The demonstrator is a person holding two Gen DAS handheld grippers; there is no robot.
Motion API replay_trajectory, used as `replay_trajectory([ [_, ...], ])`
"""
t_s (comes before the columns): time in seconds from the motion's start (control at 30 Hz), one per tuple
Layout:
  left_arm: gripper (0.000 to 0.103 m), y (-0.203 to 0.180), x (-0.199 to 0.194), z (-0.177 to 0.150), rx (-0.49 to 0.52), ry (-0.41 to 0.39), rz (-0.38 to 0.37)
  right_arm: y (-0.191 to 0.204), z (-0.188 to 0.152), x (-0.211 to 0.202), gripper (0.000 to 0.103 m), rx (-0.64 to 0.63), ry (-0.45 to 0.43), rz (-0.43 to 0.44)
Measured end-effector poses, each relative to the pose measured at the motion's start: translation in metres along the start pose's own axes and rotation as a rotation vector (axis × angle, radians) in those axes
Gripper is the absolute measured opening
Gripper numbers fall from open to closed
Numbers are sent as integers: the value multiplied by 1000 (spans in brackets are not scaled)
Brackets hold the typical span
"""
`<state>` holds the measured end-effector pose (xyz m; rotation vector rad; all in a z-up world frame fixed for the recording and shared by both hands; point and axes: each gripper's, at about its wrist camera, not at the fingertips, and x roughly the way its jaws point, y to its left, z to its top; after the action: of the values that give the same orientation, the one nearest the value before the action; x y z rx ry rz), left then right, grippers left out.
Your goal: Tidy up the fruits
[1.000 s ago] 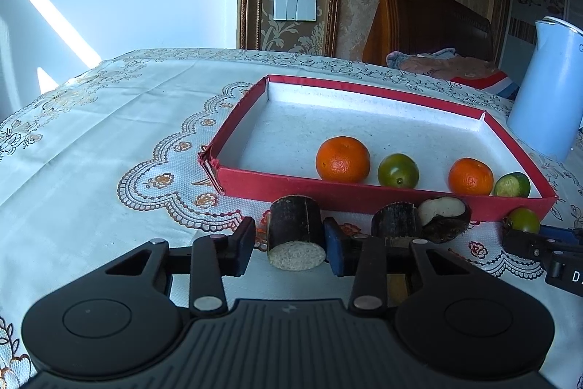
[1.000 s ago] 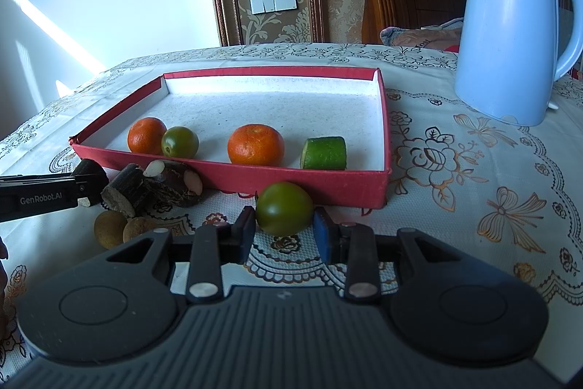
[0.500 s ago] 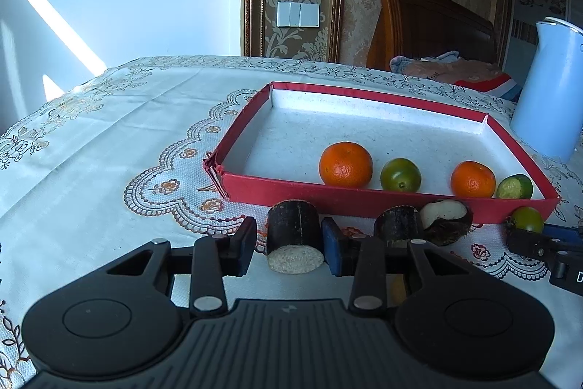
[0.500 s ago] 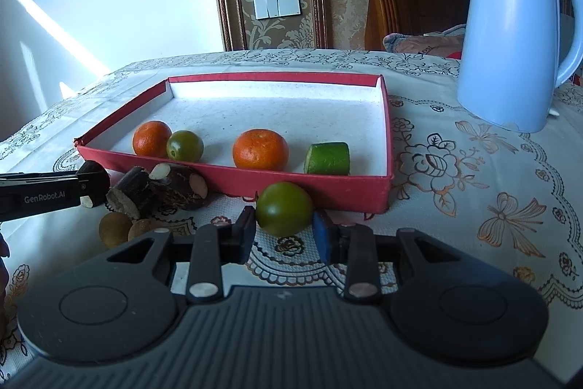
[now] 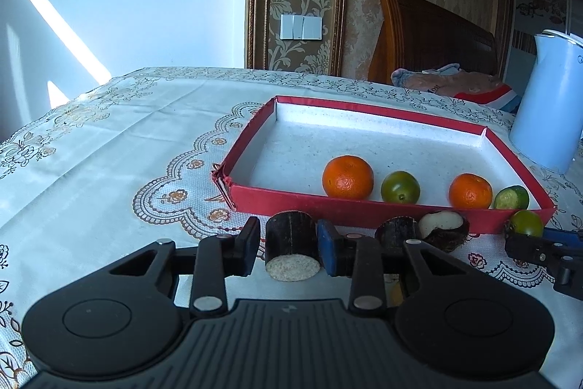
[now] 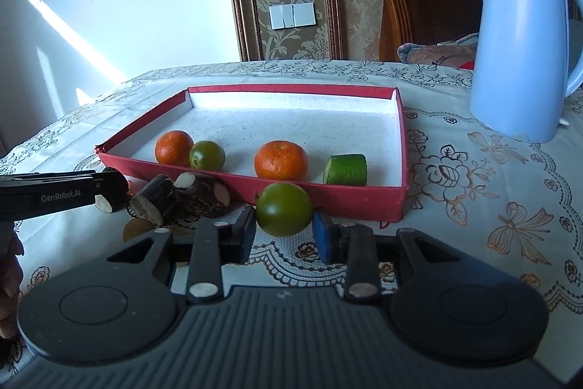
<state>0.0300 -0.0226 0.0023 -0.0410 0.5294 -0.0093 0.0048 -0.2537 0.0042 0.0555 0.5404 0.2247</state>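
Observation:
My left gripper (image 5: 289, 243) is shut on a dark sugarcane piece (image 5: 291, 248) and holds it in front of the red tray (image 5: 364, 208). My right gripper (image 6: 284, 228) is shut on a green round fruit (image 6: 284, 208) just in front of the tray's near wall (image 6: 357, 201). In the tray lie two oranges (image 6: 174, 147) (image 6: 281, 160), a green fruit (image 6: 207, 155) and a green cut piece (image 6: 346, 169). Another sugarcane piece (image 6: 149, 201) and a brown taro (image 6: 204, 194) lie on the cloth before the tray.
A pale blue kettle (image 6: 524, 61) stands at the back right on the embroidered tablecloth (image 6: 473, 199). Small brown round fruits (image 6: 136, 229) lie near the sugarcane. A wooden chair (image 5: 433, 35) stands behind the table.
Both grippers have risen a little with their loads and pulled slightly back from the tray; the grips have not changed.

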Motion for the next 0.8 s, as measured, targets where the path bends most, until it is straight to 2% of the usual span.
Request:
replay_trajectory([
  [0.23,34,6,-9,13,-19,-44,-11,8,9,-8,32,-19,-32,44],
  [0.43,34,4,-2,45,-8,-83,-5,24,33,1,32,-73,-52,61],
  [0.6,34,8,25,65,3,-43,-16,31,46,23,32,-88,-29,62],
  [0.8,34,7,56,64,18,13,-3,30,51,42,32,-85,-4,68],
])
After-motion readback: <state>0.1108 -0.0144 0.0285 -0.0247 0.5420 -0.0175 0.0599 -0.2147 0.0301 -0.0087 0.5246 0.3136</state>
